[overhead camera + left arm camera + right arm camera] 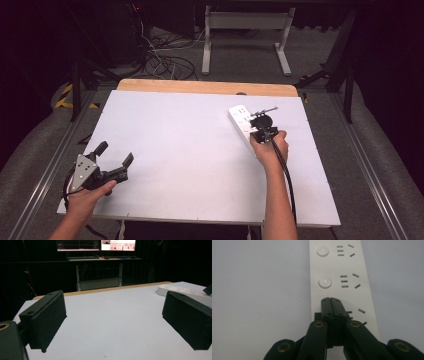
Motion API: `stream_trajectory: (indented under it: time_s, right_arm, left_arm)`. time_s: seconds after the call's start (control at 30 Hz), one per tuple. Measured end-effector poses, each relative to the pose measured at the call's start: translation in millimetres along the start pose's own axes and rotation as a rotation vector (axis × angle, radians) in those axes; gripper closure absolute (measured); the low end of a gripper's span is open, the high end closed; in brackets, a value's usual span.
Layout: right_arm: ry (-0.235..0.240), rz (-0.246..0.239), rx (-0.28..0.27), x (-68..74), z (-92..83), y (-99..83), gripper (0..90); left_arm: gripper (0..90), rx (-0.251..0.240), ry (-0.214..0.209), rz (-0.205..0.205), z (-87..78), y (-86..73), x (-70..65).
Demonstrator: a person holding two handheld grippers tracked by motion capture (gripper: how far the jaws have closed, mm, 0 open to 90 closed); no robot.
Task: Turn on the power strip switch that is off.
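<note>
Power strip (243, 125): lies near the surface's (175, 150) far right corner.
Right tongs (330, 300): clenched empty, tips over a button, likely to press it.
Left tongs (116, 153): released, idle near the left edge.

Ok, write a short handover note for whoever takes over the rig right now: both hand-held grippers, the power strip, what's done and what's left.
Right hand-held gripper: jaws shut, nothing between them, tips down on the white power strip where its third round button would be, likely pressing it.
Left hand-held gripper: jaws wide open, empty, idle near the table's front left.
Power strip lies far right on the table, nothing plugged in.
Whether the switch has clicked cannot be told.
Left: probably confirm the press, then lift the right one clear.
</note>
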State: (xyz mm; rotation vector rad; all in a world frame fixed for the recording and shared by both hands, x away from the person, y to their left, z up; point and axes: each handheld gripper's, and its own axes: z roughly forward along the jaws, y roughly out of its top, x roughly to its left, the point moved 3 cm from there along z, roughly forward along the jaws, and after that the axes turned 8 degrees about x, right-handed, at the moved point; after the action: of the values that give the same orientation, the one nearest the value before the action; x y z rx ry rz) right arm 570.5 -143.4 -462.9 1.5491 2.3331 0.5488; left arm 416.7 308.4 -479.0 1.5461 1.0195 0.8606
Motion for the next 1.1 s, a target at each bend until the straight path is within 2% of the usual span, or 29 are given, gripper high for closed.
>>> stream_trajectory:
  time_s: [0.3, 0.4, 0.47, 0.6, 0.7, 0.77, 1.1]
  right_arm:
    - [-0.039, -0.012, 0.018, 4.8, 1.9, 2.4, 90.0]
    - [-0.048, 0.003, 0.02, 6.2, 2.1, 2.2, 90.0]
    - [-0.043, 0.035, 0.033, 6.6, 1.8, 2.9, 90.0]
    - [-0.048, 0.05, 0.052, 8.7, 0.9, 3.0, 90.0]
    - [-0.066, 0.046, 0.051, 9.8, 1.5, 3.3, 90.0]
    - [-0.083, 0.059, 0.077, 12.6, 1.6, 5.7, 90.0]
    - [-0.111, 0.066, 0.101, 15.9, 2.3, 8.4, 90.0]
  left_arm:
    - [5.7, -0.002, -0.008, -0.006, -0.6, 0.0, -1.4]
    - [5.7, 0.0, -0.009, -0.006, -0.7, -0.1, -1.7]
    - [5.8, -0.001, -0.008, 0.001, -0.9, 0.1, -2.1]
    - [5.9, -0.002, -0.008, -0.003, -0.8, 0.0, -2.4]
    - [6.0, 0.001, -0.011, -0.006, -0.2, -0.4, -2.0]
    - [6.0, 0.001, -0.009, -0.008, -0.4, -0.3, -2.3]
    - [6.0, 0.0, -0.012, -0.004, -1.6, -0.3, -2.2]
